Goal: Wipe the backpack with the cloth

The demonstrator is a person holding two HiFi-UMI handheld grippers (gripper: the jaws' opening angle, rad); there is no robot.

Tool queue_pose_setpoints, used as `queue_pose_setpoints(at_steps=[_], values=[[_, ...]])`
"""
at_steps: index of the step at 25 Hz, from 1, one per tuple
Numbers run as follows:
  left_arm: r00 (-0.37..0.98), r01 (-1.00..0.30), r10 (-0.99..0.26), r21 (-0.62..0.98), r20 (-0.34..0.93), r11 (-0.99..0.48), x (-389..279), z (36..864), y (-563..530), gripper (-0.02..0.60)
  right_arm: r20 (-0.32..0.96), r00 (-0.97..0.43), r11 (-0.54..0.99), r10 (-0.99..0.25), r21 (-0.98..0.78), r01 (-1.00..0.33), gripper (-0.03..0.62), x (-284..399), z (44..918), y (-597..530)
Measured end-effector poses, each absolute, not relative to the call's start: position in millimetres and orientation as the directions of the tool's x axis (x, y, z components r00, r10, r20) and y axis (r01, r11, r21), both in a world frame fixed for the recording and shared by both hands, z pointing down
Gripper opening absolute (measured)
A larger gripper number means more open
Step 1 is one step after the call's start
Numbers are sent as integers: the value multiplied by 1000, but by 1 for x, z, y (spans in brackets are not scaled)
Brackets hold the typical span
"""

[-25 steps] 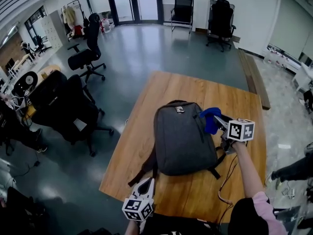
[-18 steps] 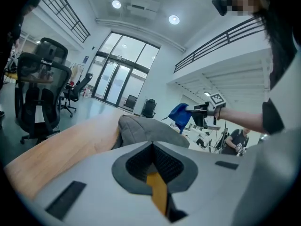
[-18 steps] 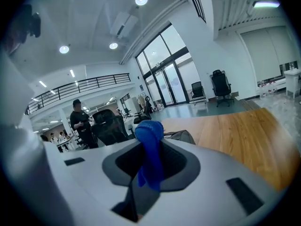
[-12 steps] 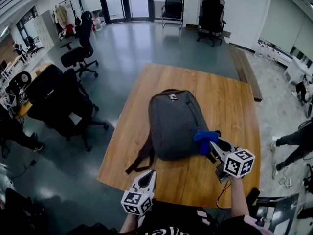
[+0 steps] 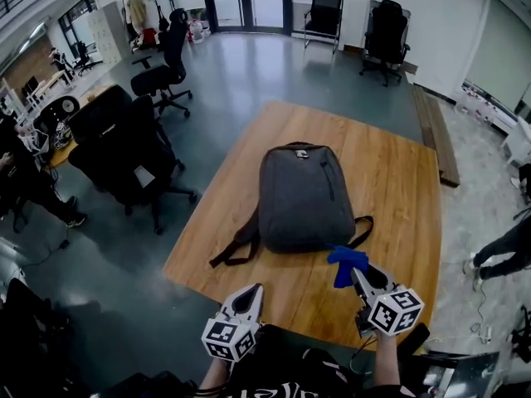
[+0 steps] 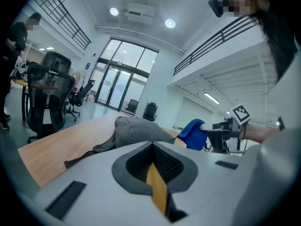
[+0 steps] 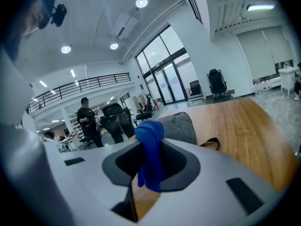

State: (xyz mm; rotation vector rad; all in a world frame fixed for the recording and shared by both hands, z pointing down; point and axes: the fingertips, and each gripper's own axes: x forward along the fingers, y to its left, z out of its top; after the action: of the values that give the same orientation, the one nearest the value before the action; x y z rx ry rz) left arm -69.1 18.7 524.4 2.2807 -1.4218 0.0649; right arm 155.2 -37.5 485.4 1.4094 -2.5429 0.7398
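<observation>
A grey backpack (image 5: 304, 197) lies flat in the middle of the wooden table (image 5: 400, 181), its straps trailing off the near end. My right gripper (image 5: 350, 268) is shut on a blue cloth (image 5: 345, 264) and hovers over the table just in front of the pack's near right corner. The right gripper view shows the cloth (image 7: 150, 152) pinched between the jaws with the backpack (image 7: 176, 126) beyond. My left gripper (image 5: 249, 293) is shut and holds nothing, at the table's near edge. In the left gripper view the backpack (image 6: 136, 132) and blue cloth (image 6: 192, 134) lie ahead.
Black office chairs (image 5: 124, 152) stand left of the table, more chairs (image 5: 387, 31) by the far wall. A person (image 5: 21, 181) stands at the far left. A low wooden bench (image 5: 436, 135) runs along the table's right side. A leg (image 5: 502, 251) shows at right.
My right gripper has pulled the blue cloth back from the pack's right side, past its near corner, to the near table edge. The left gripper has stayed put.
</observation>
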Motion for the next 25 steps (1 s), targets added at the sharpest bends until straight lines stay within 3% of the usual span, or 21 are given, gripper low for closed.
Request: queue_pose_setpoints(at_steps=[13, 25], values=[[471, -853, -848, 370, 244, -367, 99, 521, 136, -2, 333, -713, 607, -617, -376, -701, 86, 212, 493, 102], [466, -872, -840, 307, 279, -382, 127, 513, 195, -2, 328, -734, 603, -595, -421, -677, 86, 233, 513, 169]])
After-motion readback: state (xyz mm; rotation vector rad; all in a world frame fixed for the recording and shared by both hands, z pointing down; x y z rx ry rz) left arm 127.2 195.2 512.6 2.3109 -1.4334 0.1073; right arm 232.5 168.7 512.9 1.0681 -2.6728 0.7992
